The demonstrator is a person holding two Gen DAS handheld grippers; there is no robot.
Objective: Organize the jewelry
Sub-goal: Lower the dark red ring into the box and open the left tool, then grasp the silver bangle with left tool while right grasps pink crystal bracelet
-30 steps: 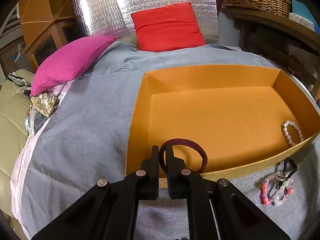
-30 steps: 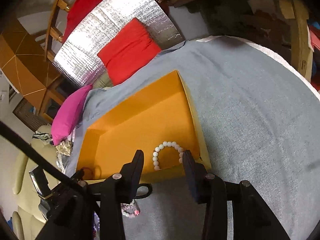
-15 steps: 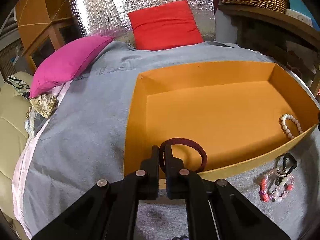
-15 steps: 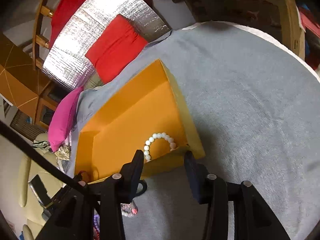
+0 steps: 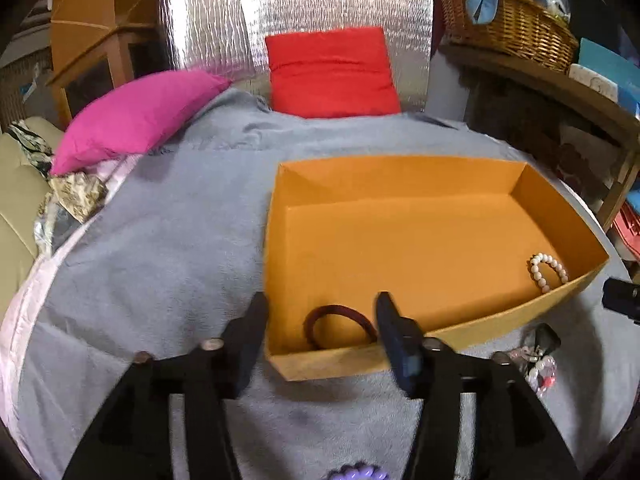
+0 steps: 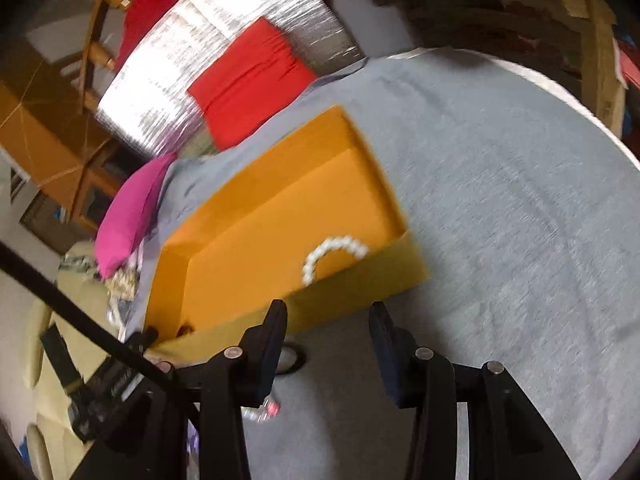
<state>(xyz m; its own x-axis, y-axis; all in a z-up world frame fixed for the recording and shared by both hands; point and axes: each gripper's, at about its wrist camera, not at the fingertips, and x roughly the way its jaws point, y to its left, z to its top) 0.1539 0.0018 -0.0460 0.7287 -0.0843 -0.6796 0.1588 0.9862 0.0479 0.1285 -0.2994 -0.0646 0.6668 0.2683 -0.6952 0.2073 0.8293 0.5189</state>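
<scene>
An orange box (image 5: 400, 168) stands on the grey cloth. In its near left corner lies a maroon band (image 5: 340, 314), leaning on the front wall. My left gripper (image 5: 322, 308) hovers just over that corner. Its jaws are opening, and the band shows between the fingers without touching them. A white bead bracelet (image 5: 548, 272) rests in the near right corner, also seen as the white bracelet (image 6: 332, 252) in the right wrist view. My right gripper (image 6: 328, 314) is open and holds nothing, poised above the front wall of the box (image 6: 360, 280).
A small heap of pink and clear bead bracelets (image 5: 540, 364) with a black ring (image 6: 290, 360) lies on the cloth in front of the box. A purple piece (image 5: 358, 472) lies under the left gripper. Pink pillow (image 5: 136, 116) and red pillow (image 5: 332, 72) lie at the back.
The left gripper's jaws have spread off the maroon band, which now lies in the box corner, and the gripper has drawn back a little. The right gripper has shifted slightly, and its view has swung.
</scene>
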